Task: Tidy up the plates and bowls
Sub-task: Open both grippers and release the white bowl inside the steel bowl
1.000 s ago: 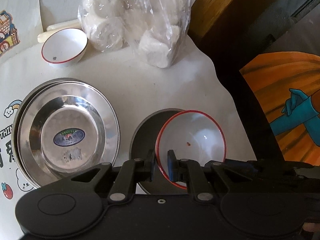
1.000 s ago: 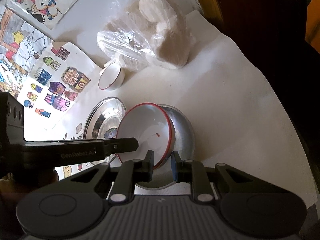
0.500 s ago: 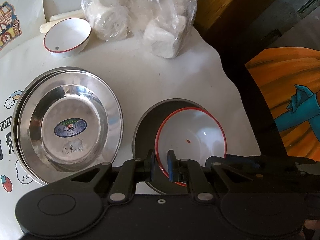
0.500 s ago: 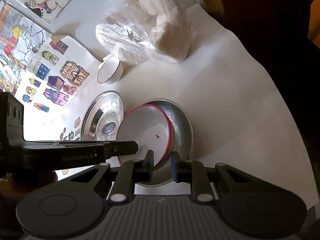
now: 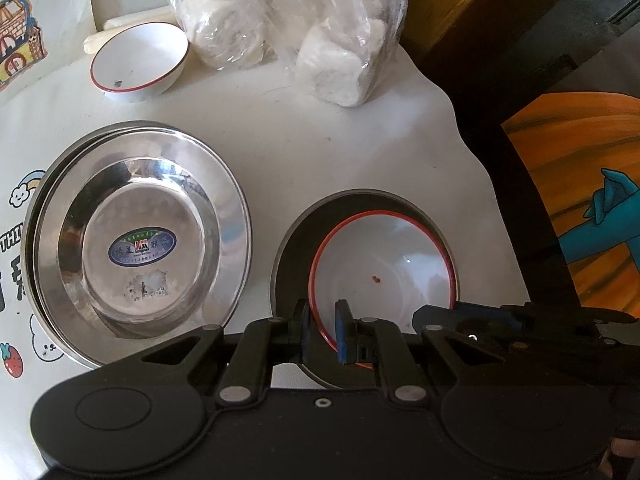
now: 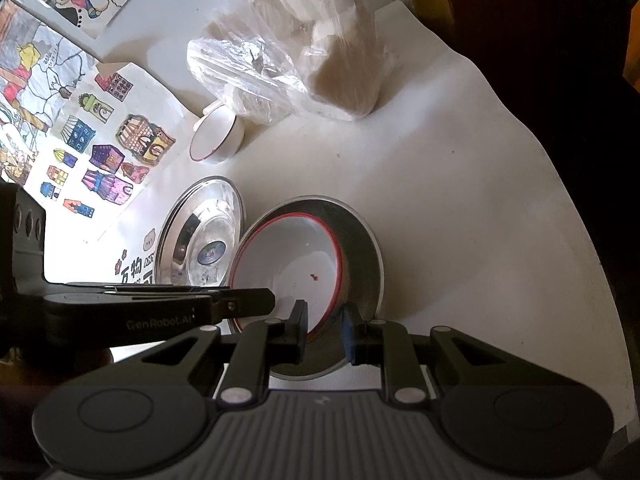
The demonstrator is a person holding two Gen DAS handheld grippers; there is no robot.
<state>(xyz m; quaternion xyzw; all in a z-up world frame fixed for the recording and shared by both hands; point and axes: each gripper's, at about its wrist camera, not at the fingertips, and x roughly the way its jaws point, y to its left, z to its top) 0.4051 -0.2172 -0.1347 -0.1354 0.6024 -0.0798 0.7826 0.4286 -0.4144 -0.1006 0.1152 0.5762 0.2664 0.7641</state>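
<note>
- left wrist view: the left gripper point(image 5: 323, 330) has its jaws pinched together on the near rim of a white bowl with a red rim point(image 5: 382, 276), one pad inside the bowl, one outside.
- that bowl sits inside a steel bowl point(image 5: 298, 240), offset toward its right side; a small red speck lies on the white bowl's floor.
- to the left, apart from them, lies a stack of steel plates point(image 5: 138, 240) with an oval sticker in the top one.
- further back stands a second small white bowl point(image 5: 138, 58) with a red rim, upright, just beside a clear plastic bag of white lumps point(image 5: 296, 24).
- all rest on a white table cover point(image 5: 320, 148) with cartoon prints at its left edge.
- right wrist view: the right gripper point(image 6: 325, 330) is closed on the near rims, with the white bowl with a red rim point(image 6: 286, 268) and the wall of the steel bowl point(image 6: 360, 248) both between its pads.
- the left gripper point(image 6: 264, 302) reaches in from the left onto the white bowl's rim.
- the steel plates point(image 6: 200, 236) lie just left of the steel bowl, their edges almost meeting.
</note>
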